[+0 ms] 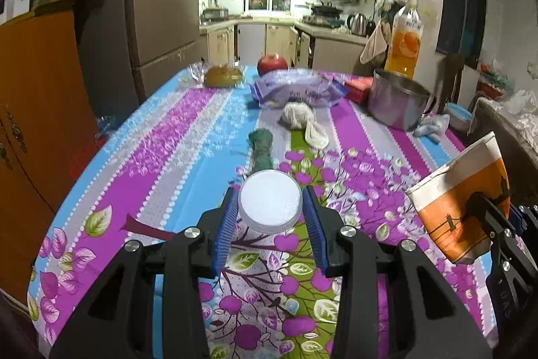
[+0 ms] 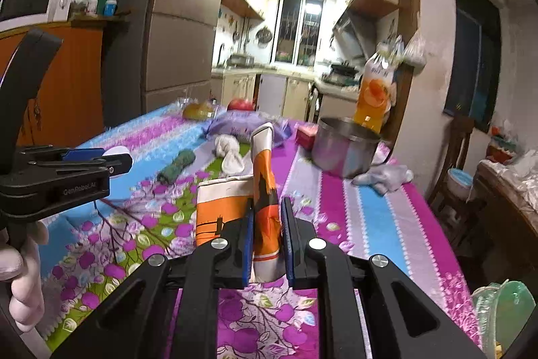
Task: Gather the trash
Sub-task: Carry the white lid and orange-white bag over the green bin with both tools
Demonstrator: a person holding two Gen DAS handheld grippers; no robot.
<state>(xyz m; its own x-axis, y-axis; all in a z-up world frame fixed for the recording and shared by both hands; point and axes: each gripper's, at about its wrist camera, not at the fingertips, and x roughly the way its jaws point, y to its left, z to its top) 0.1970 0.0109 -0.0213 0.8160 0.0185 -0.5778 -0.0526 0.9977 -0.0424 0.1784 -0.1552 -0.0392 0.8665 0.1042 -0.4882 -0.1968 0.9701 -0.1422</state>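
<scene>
My left gripper (image 1: 270, 207) grips a white lid (image 1: 270, 200); right gripper (image 2: 267, 238) clamps a flattened cup (image 2: 265, 207). Pot (image 2: 346, 147) at 1 o'clock on the table (image 2: 370, 217).

The tablecloth (image 1: 175, 137) is striped blue, magenta and grey with purple blossoms and green leaves, the near lid (image 1: 270, 200) is white, the paper cup (image 2: 265, 190) orange and white, and the far apple (image 1: 272, 63) red.

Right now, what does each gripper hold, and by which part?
Left gripper: a white round lid, clamped at opposite edges. Right gripper: a crushed orange paper cup, pinched by its flattened wall.
</scene>
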